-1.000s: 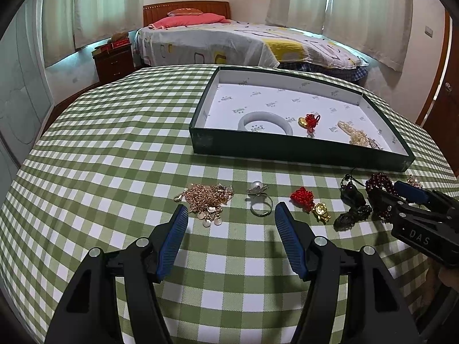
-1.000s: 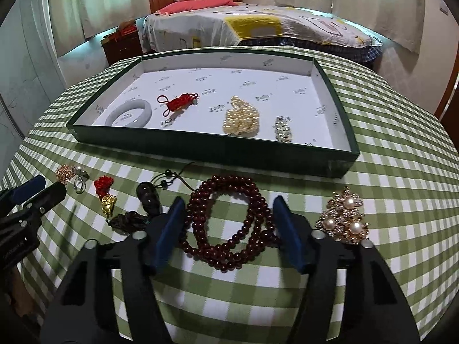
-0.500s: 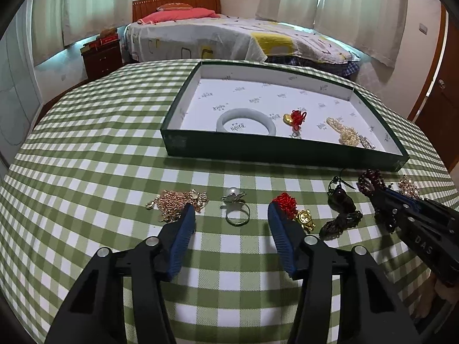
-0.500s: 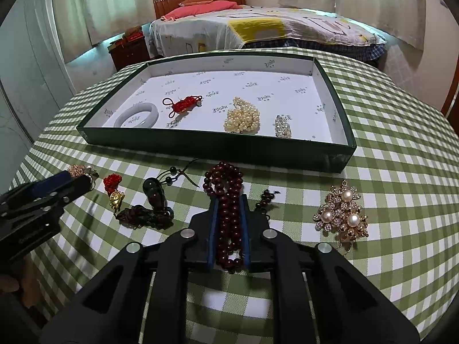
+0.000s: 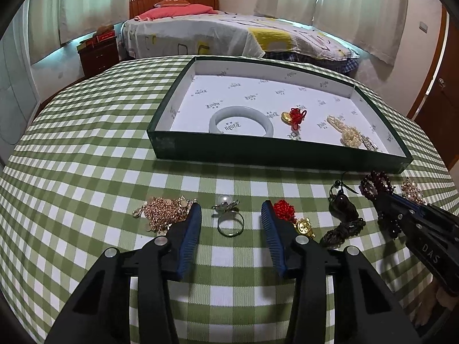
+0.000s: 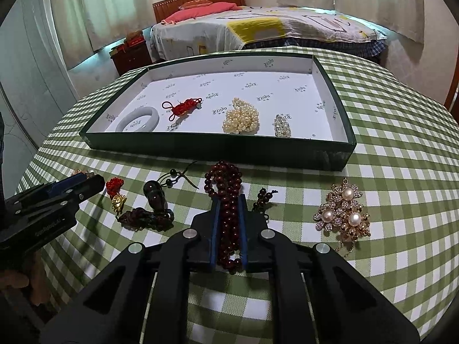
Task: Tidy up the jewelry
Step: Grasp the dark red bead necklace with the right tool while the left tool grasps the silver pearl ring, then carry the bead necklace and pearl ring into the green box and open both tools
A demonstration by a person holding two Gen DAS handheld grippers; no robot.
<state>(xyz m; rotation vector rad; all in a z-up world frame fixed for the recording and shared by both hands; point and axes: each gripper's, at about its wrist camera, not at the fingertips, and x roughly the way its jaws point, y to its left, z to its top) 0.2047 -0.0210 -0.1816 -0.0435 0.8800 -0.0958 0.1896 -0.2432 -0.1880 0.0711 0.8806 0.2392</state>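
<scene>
The dark red bead string (image 6: 226, 200) is pinched between the blue pads of the right hand-held gripper (image 6: 228, 200) on the checked surface (image 6: 401, 172), at six o'clock of the green tray (image 6: 200, 149). The left hand-held gripper (image 5: 231, 210) is closing around the pearl ring (image 5: 229, 220), pads not yet touching.

Reads "DAS" in white on the right gripper (image 5: 373, 197) body. Repeated dark logo print on the tray (image 5: 275, 149) lining, too small to read.
</scene>
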